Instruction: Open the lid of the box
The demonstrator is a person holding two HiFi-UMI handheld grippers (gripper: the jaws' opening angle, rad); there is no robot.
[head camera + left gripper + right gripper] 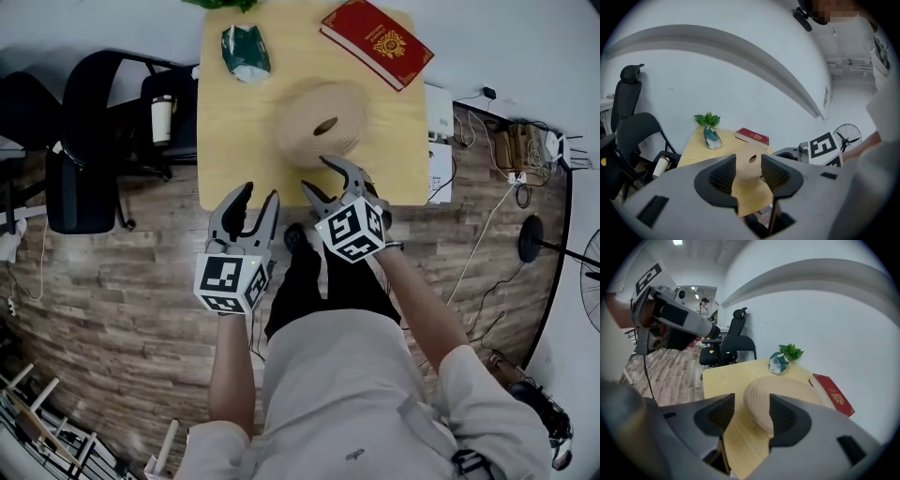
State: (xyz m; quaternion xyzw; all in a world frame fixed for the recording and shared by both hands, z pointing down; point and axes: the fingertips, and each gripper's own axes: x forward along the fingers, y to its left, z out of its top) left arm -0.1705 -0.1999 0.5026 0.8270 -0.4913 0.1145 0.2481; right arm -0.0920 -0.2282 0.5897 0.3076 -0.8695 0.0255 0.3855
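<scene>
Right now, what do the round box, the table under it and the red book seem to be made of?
Round box: likely coiled straw or rope, matte tan; concentric ridges ring its top. Table: pale wood or laminate, smooth; faint grain lines. Red book: stiff cover with gold emblem; cloth or coated paper, unclear.

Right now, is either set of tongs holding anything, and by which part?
Nothing is held. The left tongs and right tongs both stand open at the near edge of the table; the woven box lies just ahead of them, ungripped.
</scene>
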